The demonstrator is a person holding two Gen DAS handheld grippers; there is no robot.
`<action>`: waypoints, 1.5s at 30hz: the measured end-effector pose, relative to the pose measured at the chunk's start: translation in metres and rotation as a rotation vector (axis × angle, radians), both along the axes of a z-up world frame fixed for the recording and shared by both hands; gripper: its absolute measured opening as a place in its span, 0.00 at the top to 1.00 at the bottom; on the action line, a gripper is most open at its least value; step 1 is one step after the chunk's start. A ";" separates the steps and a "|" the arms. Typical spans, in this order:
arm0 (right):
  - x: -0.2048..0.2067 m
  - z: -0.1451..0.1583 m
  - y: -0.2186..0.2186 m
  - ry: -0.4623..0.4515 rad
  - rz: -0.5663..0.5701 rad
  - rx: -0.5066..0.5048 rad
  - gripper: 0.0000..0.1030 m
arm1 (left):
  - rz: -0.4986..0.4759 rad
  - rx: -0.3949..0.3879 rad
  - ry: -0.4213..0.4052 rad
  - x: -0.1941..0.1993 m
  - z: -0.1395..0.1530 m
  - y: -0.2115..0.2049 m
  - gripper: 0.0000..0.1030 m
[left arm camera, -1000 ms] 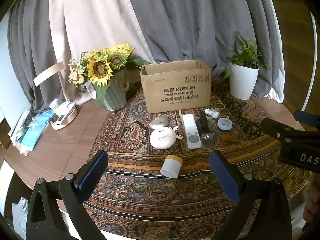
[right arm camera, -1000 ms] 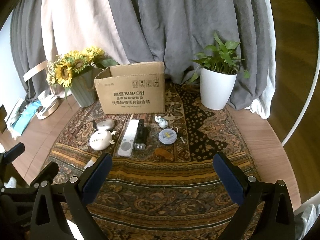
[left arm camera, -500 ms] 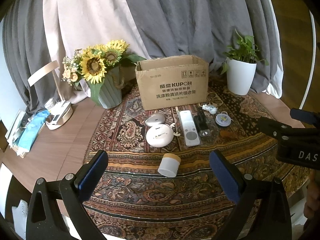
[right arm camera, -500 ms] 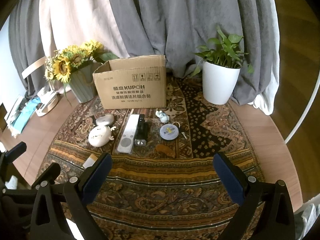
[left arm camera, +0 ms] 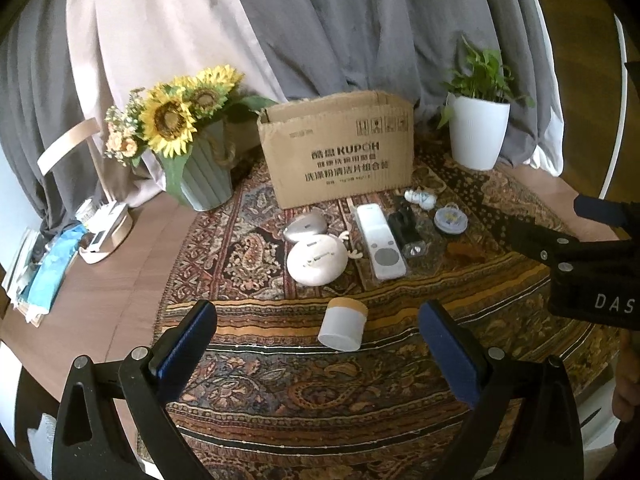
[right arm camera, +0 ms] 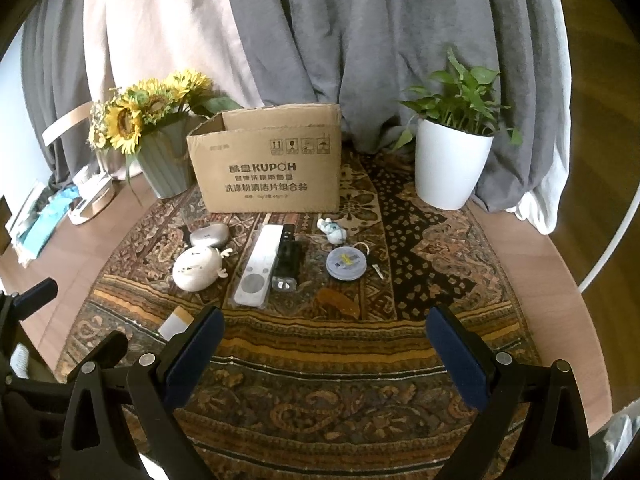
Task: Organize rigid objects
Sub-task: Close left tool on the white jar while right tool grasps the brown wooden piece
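Honestly, progress: nothing looked sorted yet; every loose piece lay on the rug (right arm camera: pixel 400 344) in front of the box (right arm camera: pixel 268 172), and as far as I could see into it, the box held nothing, though most of its inside was hidden from me.
Left claw (left arm camera: pixel 318 344): my fingers stood wide apart and gripped nothing, hovering low over the near rug.
Right claw (right arm camera: pixel 324 352): also spread wide with nothing between the pads, and well short of the row of things.
Nearest piece: the small jar (left arm camera: pixel 343 324) with the tan lid lay on its side, between my left fingers in view but farther off, untouched.
Row by the box: the grey pebble-shaped case (right arm camera: pixel 209 234), the white round gadget (right arm camera: pixel 197 269), the white remote (right arm camera: pixel 259 266), the black adapter (right arm camera: pixel 288 266) touching the remote's side, the little figurine (right arm camera: pixel 332 230) and the round tin (right arm camera: pixel 346 263) with a key beside it.
Amber piece: a small brownish thing (right arm camera: pixel 340 302) lay nearer me than the tin; I could not tell what it was.
Left to do: by my judgement all of it, each piece still to be picked up and put in the box, and the jar seemed the likely first.
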State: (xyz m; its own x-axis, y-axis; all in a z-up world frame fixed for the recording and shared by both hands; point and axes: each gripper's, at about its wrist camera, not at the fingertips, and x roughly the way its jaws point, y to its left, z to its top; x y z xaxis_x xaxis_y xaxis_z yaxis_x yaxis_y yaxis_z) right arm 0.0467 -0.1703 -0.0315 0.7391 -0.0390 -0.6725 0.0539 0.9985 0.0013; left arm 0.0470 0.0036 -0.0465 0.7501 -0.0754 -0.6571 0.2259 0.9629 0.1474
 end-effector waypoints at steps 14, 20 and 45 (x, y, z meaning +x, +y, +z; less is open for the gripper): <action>0.045 -0.056 -0.001 0.063 0.024 -0.005 0.01 | -0.020 0.000 0.131 0.041 -0.060 -0.009 0.17; 0.059 -0.075 -0.006 0.075 0.023 -0.014 0.01 | -0.029 -0.003 0.169 0.053 -0.079 -0.011 0.21; 0.099 -0.112 -0.015 0.103 -0.056 -0.022 0.22 | -0.040 -0.067 0.254 0.077 -0.107 -0.011 0.57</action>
